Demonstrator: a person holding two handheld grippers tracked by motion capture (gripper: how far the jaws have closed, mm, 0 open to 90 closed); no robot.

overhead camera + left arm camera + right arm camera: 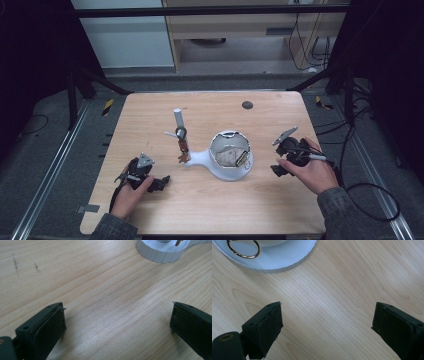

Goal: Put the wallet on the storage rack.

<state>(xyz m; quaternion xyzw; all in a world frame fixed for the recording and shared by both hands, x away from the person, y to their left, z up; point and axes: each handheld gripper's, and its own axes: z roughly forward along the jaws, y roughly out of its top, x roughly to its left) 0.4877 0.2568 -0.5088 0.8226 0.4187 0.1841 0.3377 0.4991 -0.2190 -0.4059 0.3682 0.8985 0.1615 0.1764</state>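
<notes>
Either side of the white stand (227,167), left gripper (159,183) and right gripper (278,168) sat wide open, empty, on the table (210,210). Looked like nothing had started; next move probably means reaching in toward it.

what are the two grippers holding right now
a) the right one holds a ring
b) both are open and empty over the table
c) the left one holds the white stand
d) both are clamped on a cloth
b: the left gripper and the right gripper each show jaws spread wide with only bare wooden table between them.
</notes>
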